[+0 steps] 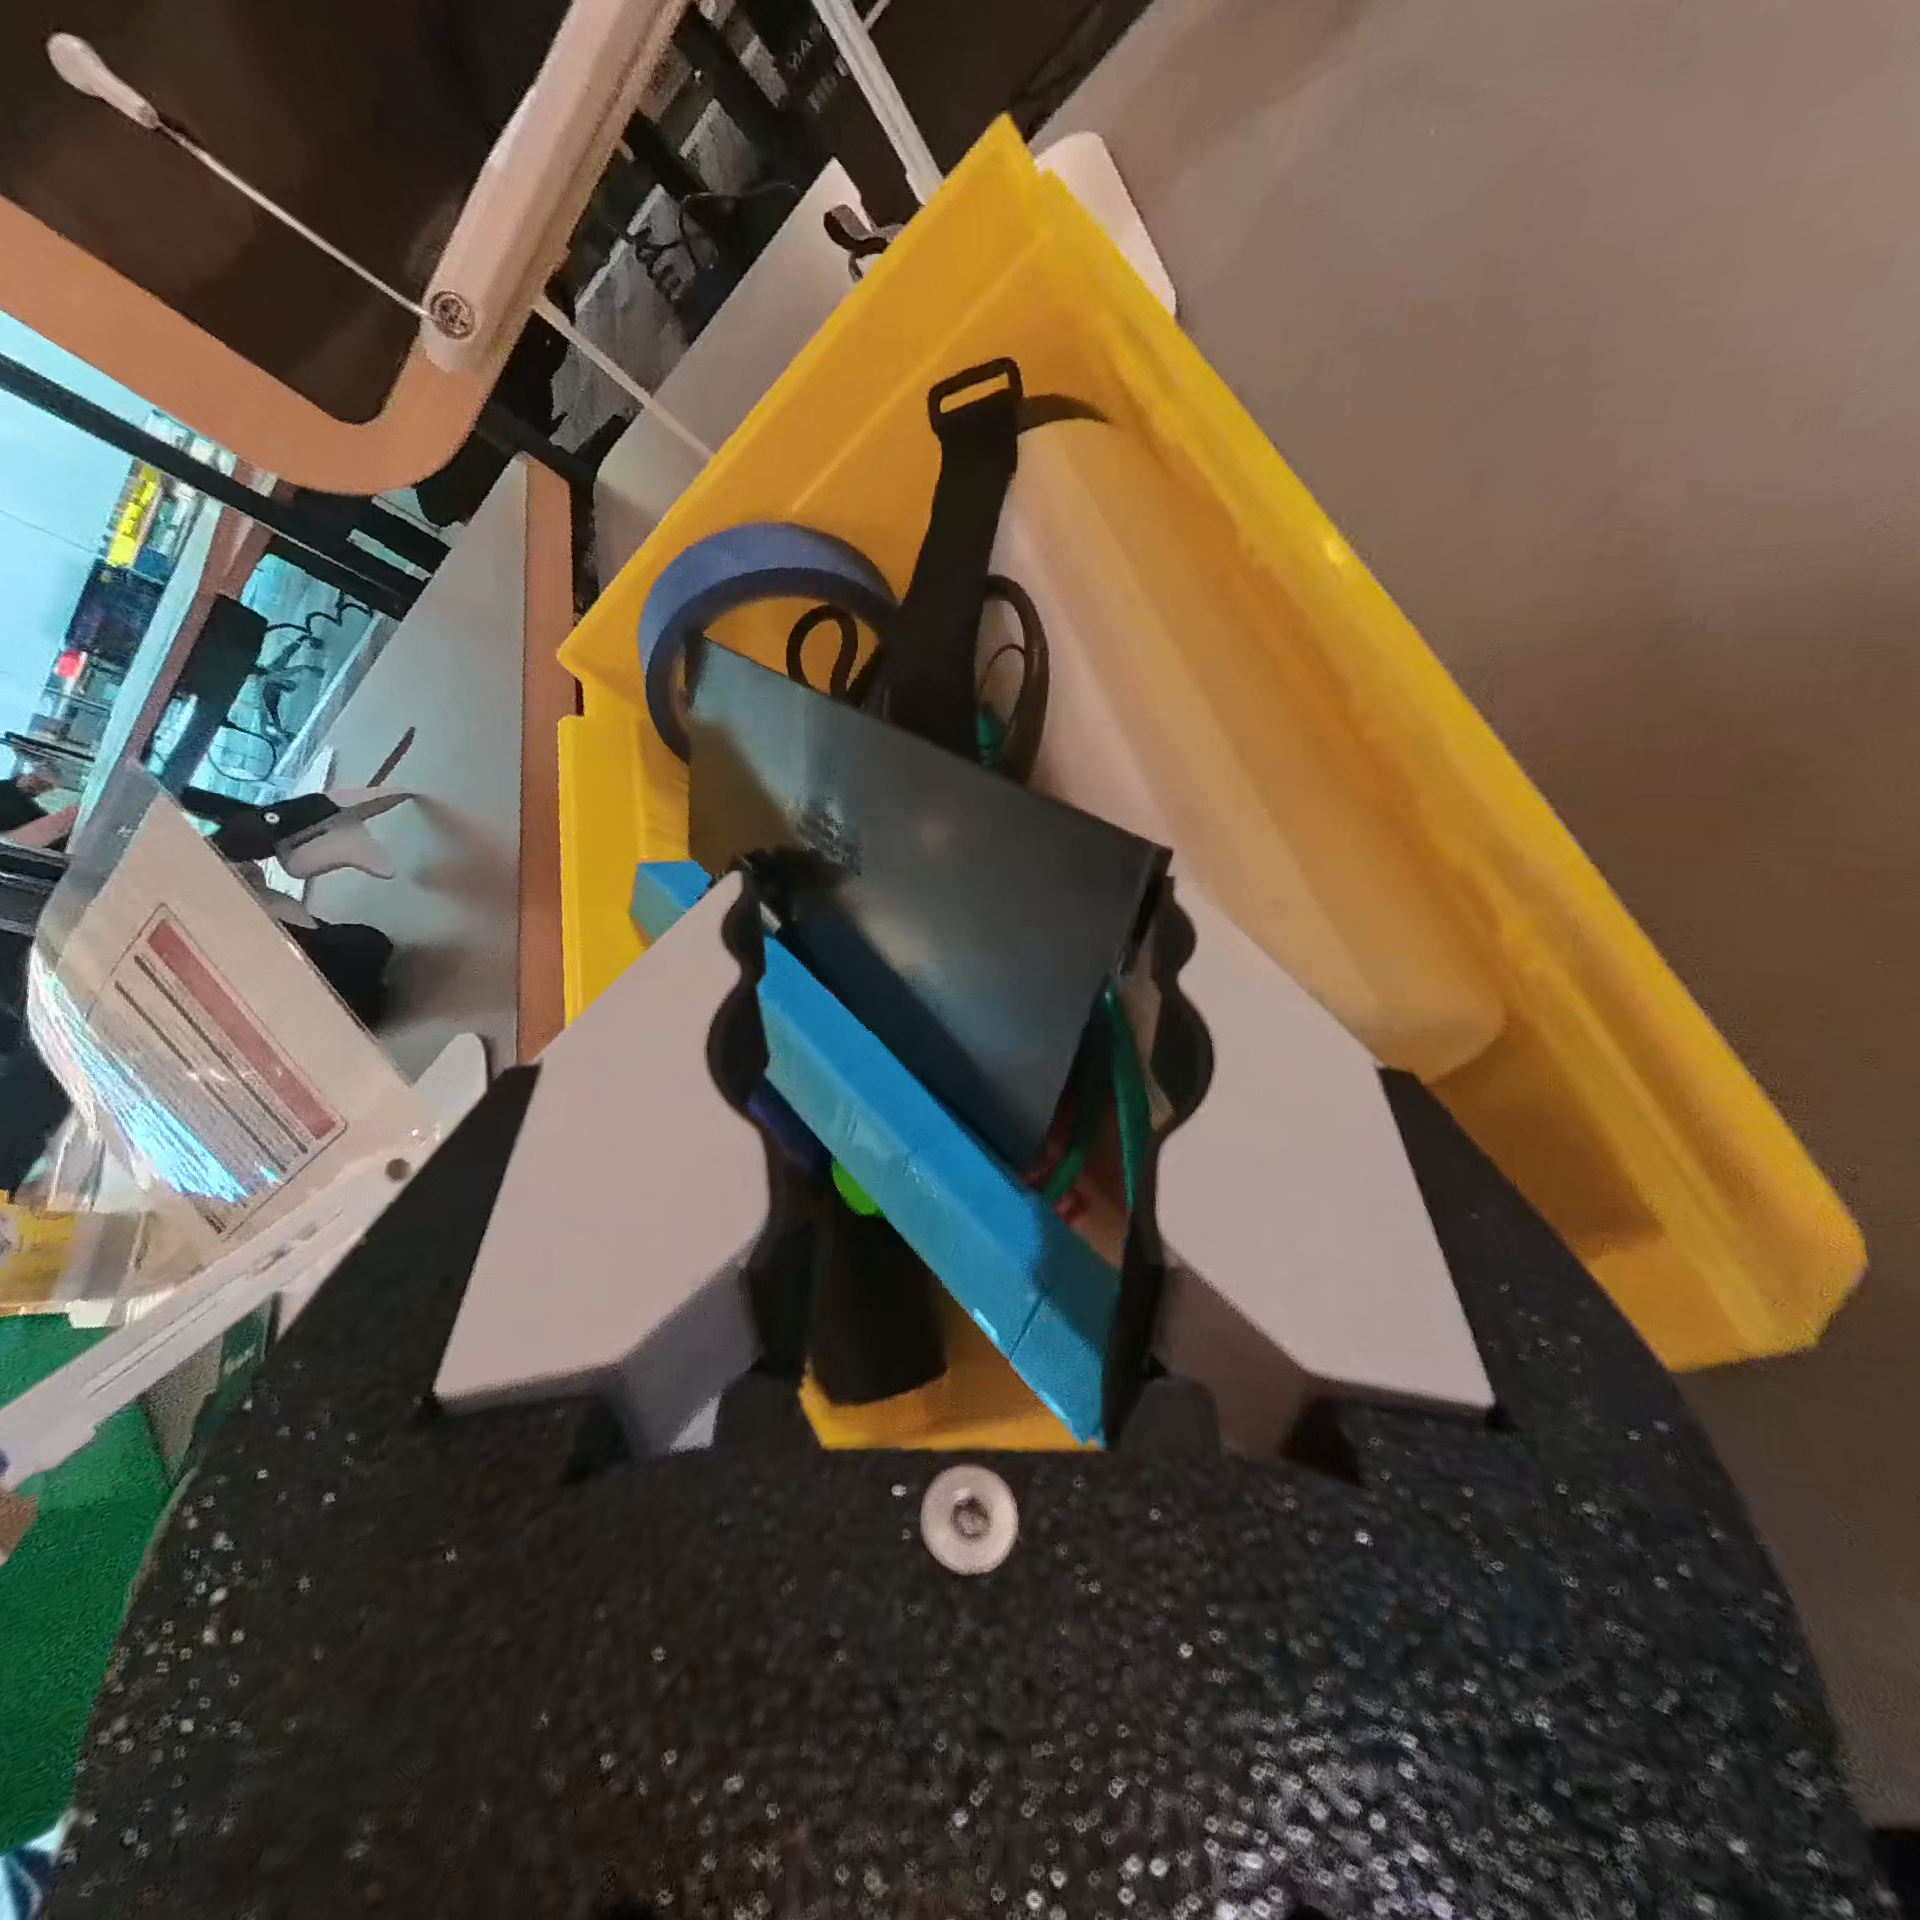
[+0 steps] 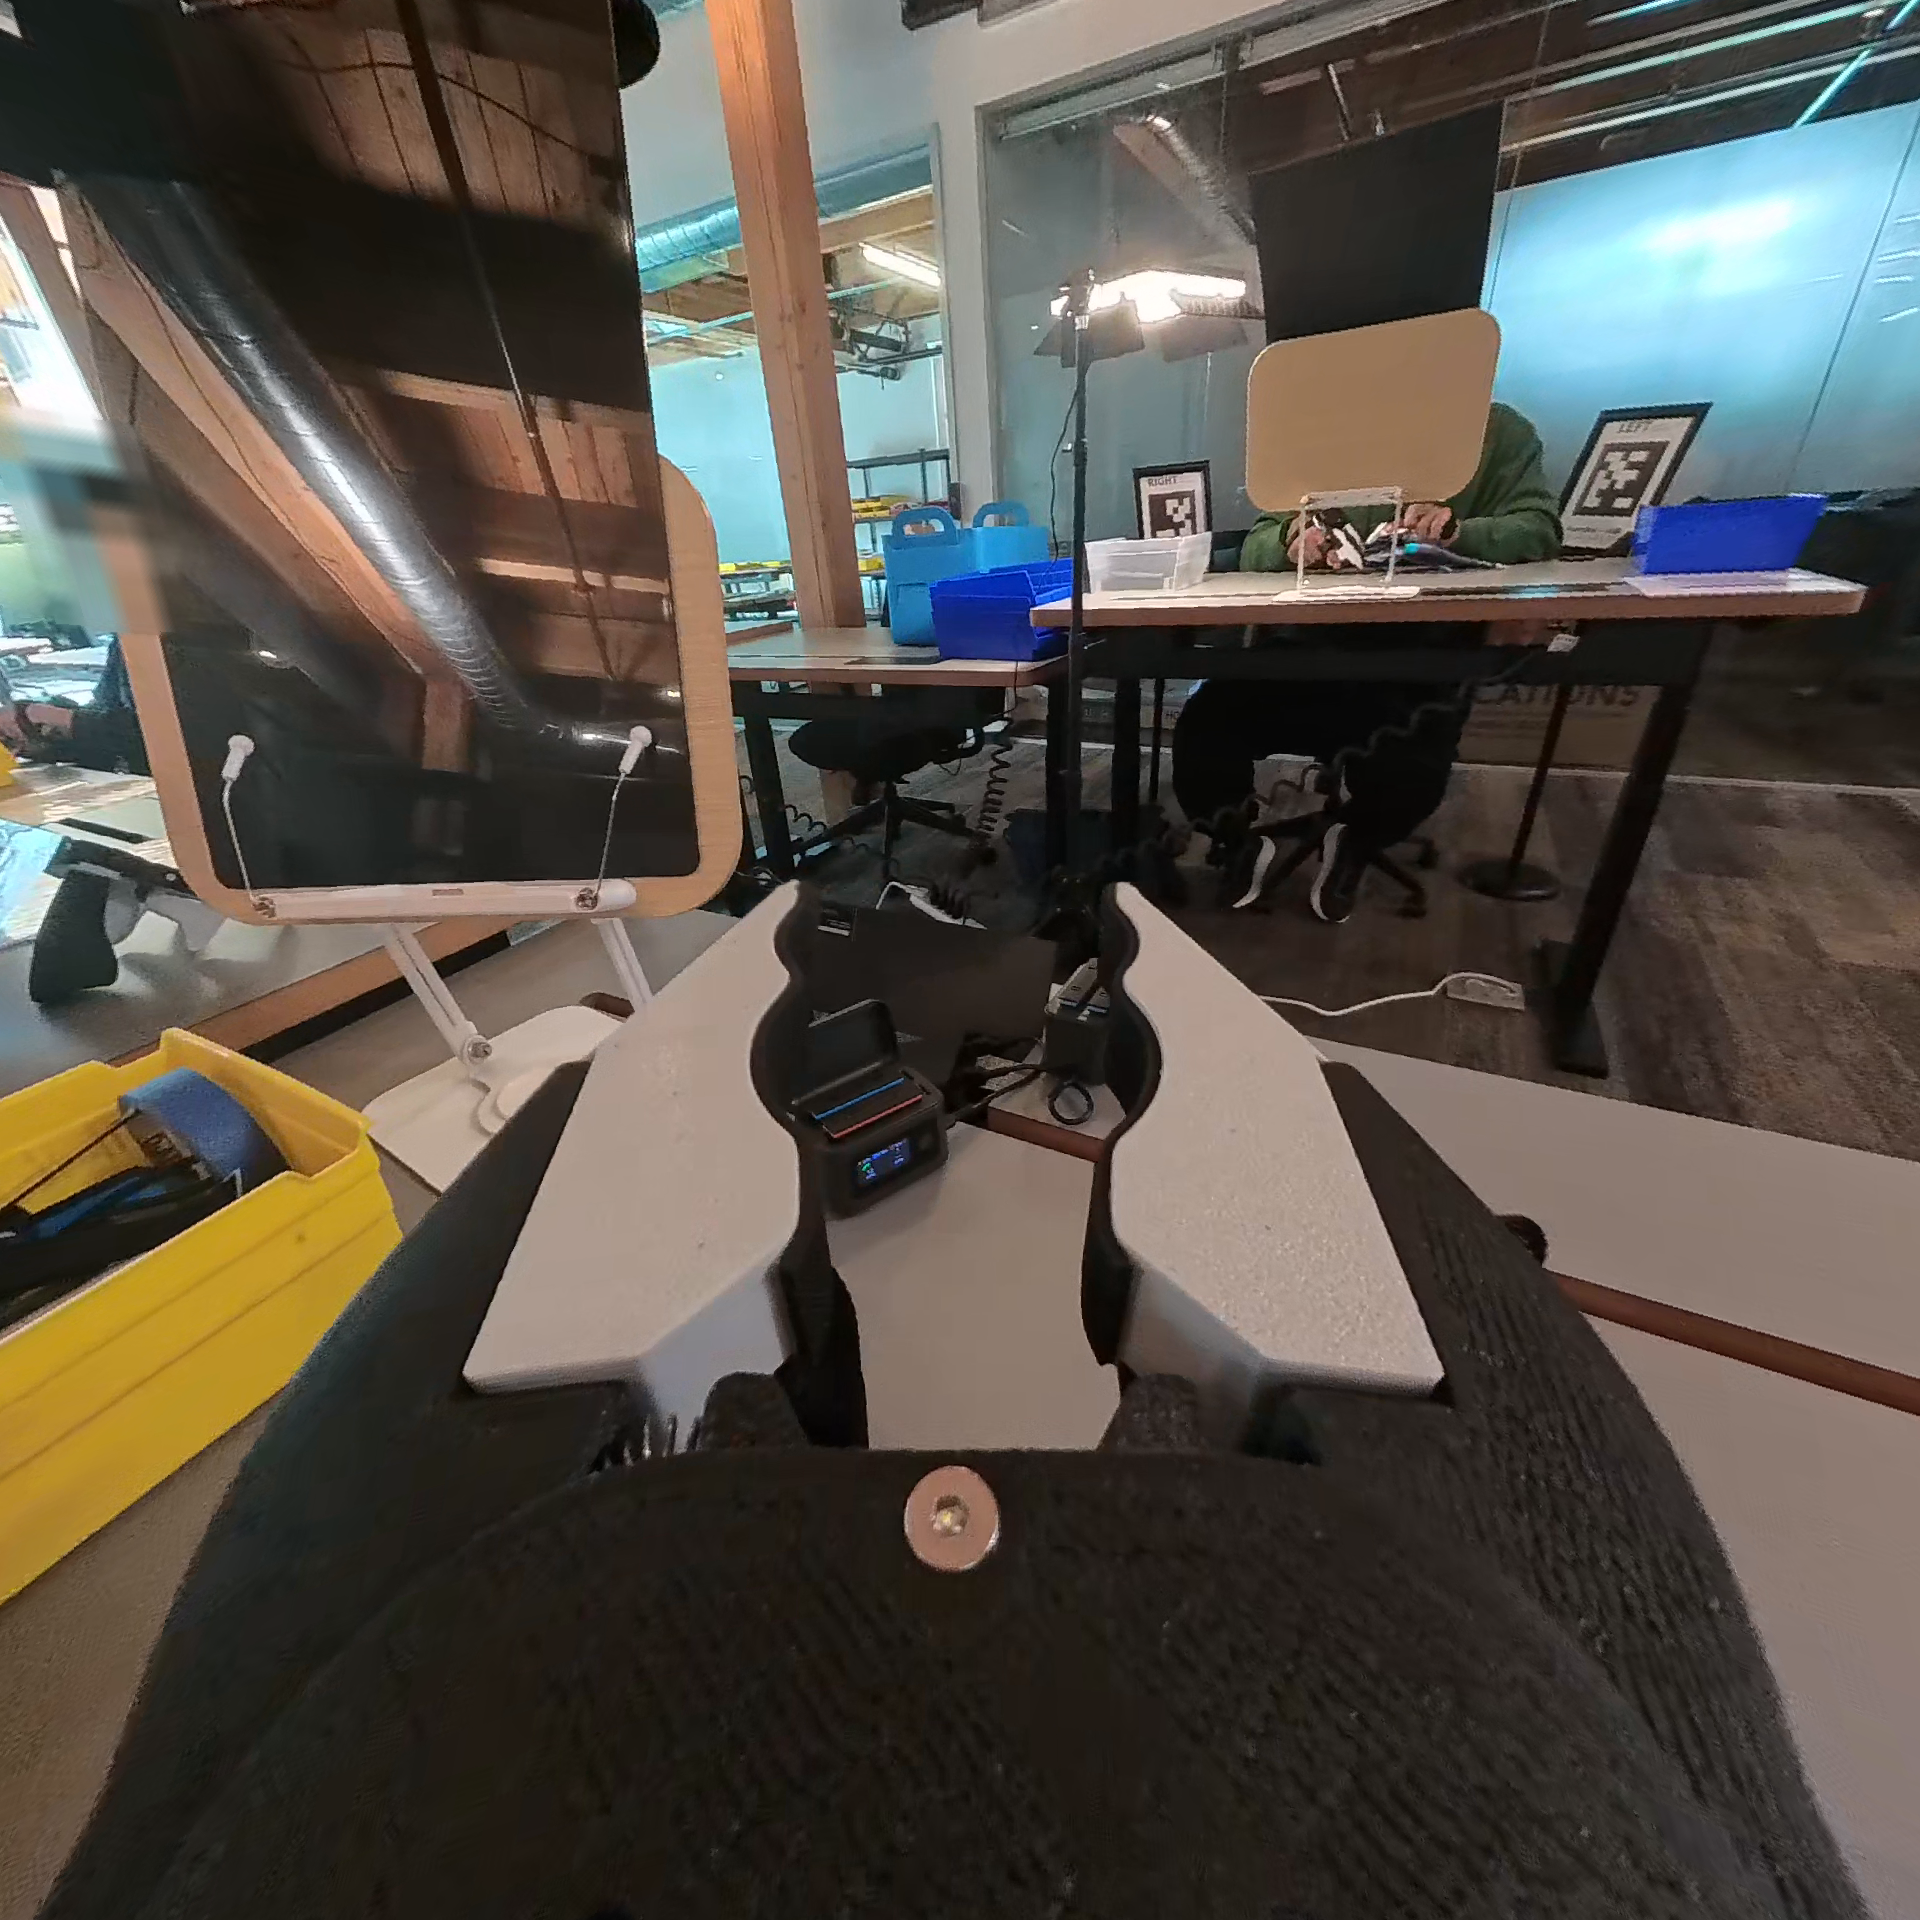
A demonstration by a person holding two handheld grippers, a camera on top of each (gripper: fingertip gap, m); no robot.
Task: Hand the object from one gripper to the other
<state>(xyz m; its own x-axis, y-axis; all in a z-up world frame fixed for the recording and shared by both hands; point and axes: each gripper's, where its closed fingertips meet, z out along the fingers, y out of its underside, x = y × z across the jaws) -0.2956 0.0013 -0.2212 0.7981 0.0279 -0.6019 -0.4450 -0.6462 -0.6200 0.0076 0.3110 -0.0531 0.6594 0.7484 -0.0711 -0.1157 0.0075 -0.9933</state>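
On the grey bench we see a yellow bin crowded with a roll of blue tape, black-handled scissors, a black strap and a blue block. Our left gripper reaches into the bin with its jaws spread around a dark flat plate, whose long axis slants from upper left to lower right; we cannot tell whether the fingers press on it. Our right gripper hangs open and empty above the bench, well apart from the bin, pointing toward a small black charger case.
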